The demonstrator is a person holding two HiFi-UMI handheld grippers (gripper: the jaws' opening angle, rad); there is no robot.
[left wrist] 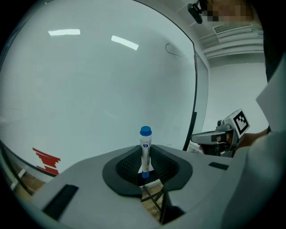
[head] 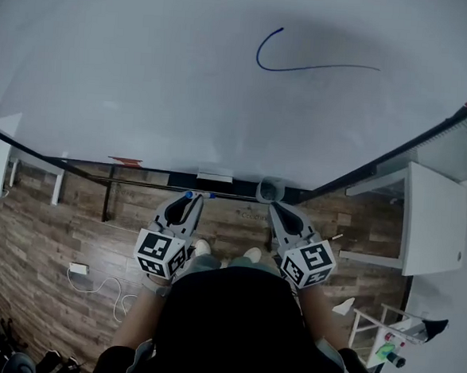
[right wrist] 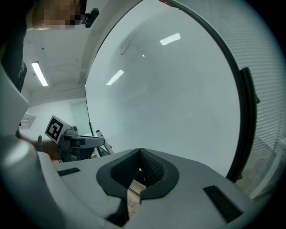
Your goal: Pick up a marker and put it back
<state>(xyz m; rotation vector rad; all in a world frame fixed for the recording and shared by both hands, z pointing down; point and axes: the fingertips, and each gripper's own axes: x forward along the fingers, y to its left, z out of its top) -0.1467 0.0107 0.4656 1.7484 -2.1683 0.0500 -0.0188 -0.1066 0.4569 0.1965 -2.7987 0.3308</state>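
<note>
- Pads [left wrist: 128,163] of the left gripper [left wrist: 144,156] are clamped on the marker [left wrist: 145,142], low on its white barrel, and the blue cap end stands clear above the jaws. With so much of it past the grip, a knock on that end could lever it loose, I judge.
- Right gripper [right wrist: 140,157] has its jaws pressed together with nothing between them. In the head view it hangs just beside the left one, so a careless swing could strike the marker's free end.
- Whiteboard [head: 160,89] rises close ahead of both grippers. Pushing in too far would jam the cap against it and tilt the marker in the pads.
- Ledge [head: 138,185] at the board's foot looks narrow, and I can't tell for certain where the marker belongs. Letting go off-centre or from too high would likely send it over the edge.
- Wood floor [head: 46,240] lies below, where a dropped marker would roll, perhaps toward the white cable [head: 99,282].
</note>
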